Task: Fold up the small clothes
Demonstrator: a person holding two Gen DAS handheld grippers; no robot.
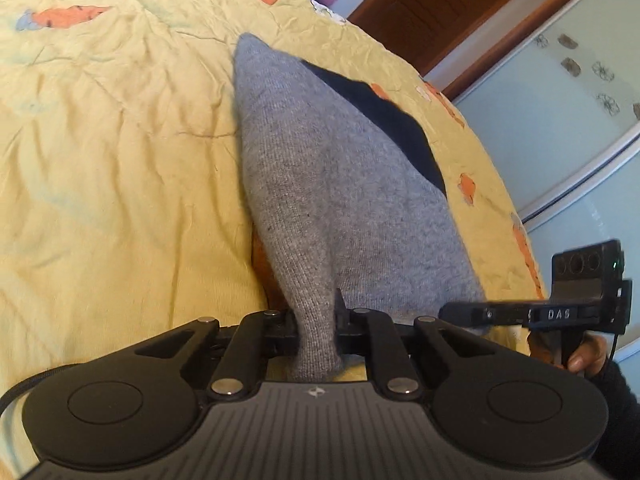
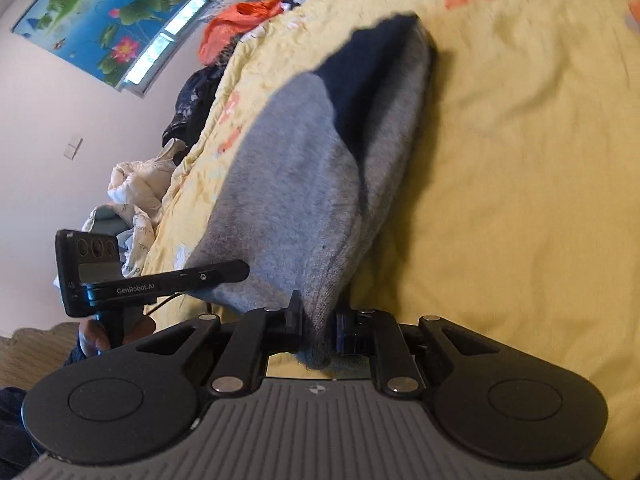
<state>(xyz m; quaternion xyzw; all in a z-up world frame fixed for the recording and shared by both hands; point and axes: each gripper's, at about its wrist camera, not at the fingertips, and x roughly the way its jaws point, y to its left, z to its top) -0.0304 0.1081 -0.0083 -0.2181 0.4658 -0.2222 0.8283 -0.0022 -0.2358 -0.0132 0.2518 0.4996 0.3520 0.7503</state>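
A small grey knit garment [image 1: 328,184] with a dark navy part [image 1: 392,120] hangs stretched above a yellow bedspread [image 1: 112,168]. My left gripper [image 1: 318,326] is shut on one bunched corner of it. My right gripper [image 2: 318,326] is shut on another corner of the same garment [image 2: 304,176], whose navy part [image 2: 372,80] shows at the far end. The right gripper also shows at the right edge of the left wrist view [image 1: 520,314], and the left gripper shows at the left of the right wrist view [image 2: 168,280]. The garment's far end rests on the bedspread [image 2: 520,160].
The bedspread has orange flower prints [image 1: 68,16]. A pile of clothes [image 2: 248,24] and white bedding [image 2: 136,188] lie along the bed's far edge. A wooden door [image 1: 432,4] and a pale glass wardrobe [image 1: 560,112] stand beside the bed.
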